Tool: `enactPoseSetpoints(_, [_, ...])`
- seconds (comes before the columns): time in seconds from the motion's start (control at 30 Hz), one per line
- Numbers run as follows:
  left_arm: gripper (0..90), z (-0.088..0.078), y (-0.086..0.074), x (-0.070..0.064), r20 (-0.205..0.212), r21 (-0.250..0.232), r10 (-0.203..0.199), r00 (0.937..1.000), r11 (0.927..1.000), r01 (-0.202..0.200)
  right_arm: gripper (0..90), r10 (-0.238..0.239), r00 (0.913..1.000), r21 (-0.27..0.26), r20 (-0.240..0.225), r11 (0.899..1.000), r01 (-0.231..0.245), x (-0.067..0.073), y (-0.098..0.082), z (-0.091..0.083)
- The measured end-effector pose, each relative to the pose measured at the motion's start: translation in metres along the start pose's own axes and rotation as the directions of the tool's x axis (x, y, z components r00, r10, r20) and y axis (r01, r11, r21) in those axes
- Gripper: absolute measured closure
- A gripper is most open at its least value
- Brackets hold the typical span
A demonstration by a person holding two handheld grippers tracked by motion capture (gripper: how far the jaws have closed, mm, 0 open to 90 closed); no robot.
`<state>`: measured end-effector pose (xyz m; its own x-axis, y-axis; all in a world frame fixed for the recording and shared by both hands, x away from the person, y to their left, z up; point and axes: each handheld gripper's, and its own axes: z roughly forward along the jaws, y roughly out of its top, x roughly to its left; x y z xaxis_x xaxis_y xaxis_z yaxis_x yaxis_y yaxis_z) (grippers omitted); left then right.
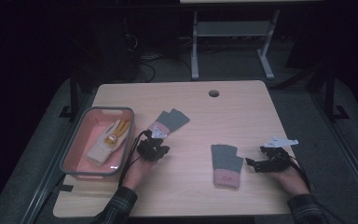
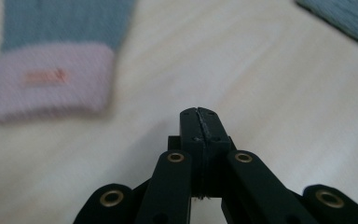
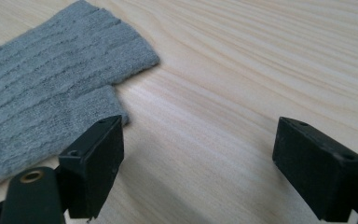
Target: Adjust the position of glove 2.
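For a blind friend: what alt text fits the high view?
Two hand-held grippers hover over a wooden table beside two grey-and-pink gloves; the left gripper is shut, the right gripper open. A pink bin holds a cream glove.

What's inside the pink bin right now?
The bin holds one cream glove with yellow fingers, lying diagonally on the pink floor. Whether a second glove lies under it cannot be seen. Both grey gloves are outside on the table.

Two grey-pink gloves — flat, apart on table.
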<state>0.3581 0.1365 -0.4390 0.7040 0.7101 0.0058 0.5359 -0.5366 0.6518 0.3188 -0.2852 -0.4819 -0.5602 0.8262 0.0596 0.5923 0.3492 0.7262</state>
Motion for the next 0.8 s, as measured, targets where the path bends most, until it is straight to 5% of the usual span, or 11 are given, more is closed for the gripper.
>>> enactPoseSetpoints(0.37, [89.5, 0.024, 0.047, 0.036, -0.091, -0.017, 0.003, 0.9958, 0.9998, -0.005, 13.4, -0.023, 0.9997, 0.005, 0.007, 1.000, 0.023, 0.003, 0.000, 0.002])
enactPoseSetpoints(0.6, [89.5, 0.047, 0.053, 0.065, -0.112, -0.002, -0.037, 0.9930, 0.9993, 0.037, 13.4, -0.022, 0.9998, 0.006, 0.002, 1.000, 0.022, 0.003, 0.001, 0.003])
enactPoseSetpoints(0.8, [89.5, 0.063, 0.050, 0.070, -0.103, 0.030, -0.056, 0.9931, 0.9978, 0.059, 13.4, -0.024, 0.9997, 0.007, -0.001, 1.000, 0.024, 0.003, 0.001, 0.003])
